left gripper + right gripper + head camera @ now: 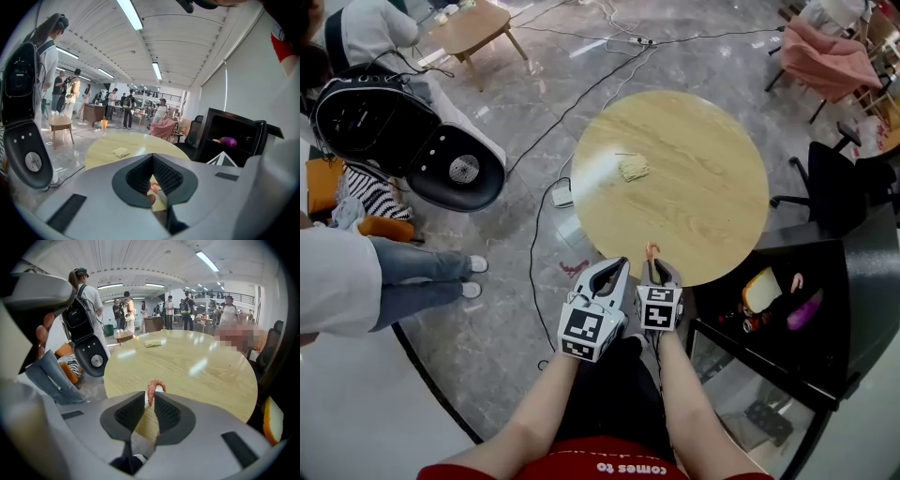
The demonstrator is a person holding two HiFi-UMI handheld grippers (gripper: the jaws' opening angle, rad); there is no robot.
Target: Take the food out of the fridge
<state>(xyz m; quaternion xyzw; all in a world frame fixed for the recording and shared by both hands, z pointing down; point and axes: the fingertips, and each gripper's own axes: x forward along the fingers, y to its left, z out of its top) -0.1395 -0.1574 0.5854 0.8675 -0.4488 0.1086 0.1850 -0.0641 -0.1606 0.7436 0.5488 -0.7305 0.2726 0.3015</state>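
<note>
A pink curled shrimp (pixel 652 250) stands upright between the tips of my right gripper (pixel 657 268), just over the near edge of the round wooden table (pixel 694 141). In the right gripper view the shrimp (pixel 151 389) sticks up out of the narrow gap of that gripper (pixel 149 398), which is shut on it. My left gripper (pixel 615 268) hovers beside it on the left, open and holding nothing. Through the open jaws of the left gripper (pixel 153 164) I see the shrimp (pixel 153 186). The black fridge (pixel 848 281) stands open at the right and holds a bread slice (pixel 760 289) and a purple eggplant (pixel 804 309).
A yellowish cloth (pixel 633 168) lies on the table. Cables (pixel 539 234) run over the floor at its left. A person in jeans (pixel 422 277) and a black backpack unit (pixel 403 141) are at the left. A black chair (pixel 834 187) stands beyond the fridge.
</note>
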